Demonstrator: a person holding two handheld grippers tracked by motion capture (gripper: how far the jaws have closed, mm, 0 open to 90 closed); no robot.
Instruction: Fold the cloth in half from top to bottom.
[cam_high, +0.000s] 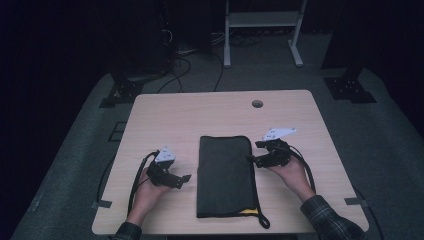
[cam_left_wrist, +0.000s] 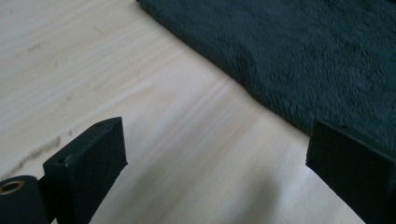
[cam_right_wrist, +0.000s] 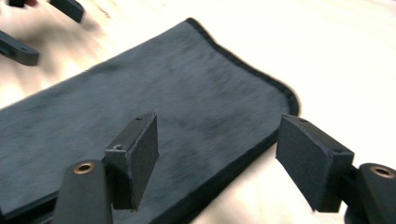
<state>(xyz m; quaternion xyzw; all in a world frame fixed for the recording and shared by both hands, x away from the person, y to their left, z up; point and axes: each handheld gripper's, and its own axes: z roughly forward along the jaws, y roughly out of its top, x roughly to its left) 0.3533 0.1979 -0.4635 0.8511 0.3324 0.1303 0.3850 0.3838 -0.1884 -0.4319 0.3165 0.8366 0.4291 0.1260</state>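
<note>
A dark folded cloth lies flat in the middle of the wooden table, long side running front to back, with a yellow tag and a black loop at its near right corner. My left gripper hovers just left of the cloth, open, jaws pointing at its left edge. My right gripper is at the cloth's right edge, open, with the cloth's far corner between and beyond its jaws. Nothing is held. The left gripper's jaws show beyond the cloth in the right gripper view.
A round cable hole sits near the table's far edge. Beyond the table stand a white frame and dark stands with cables on a grey floor. Bare wood surrounds the cloth on all sides.
</note>
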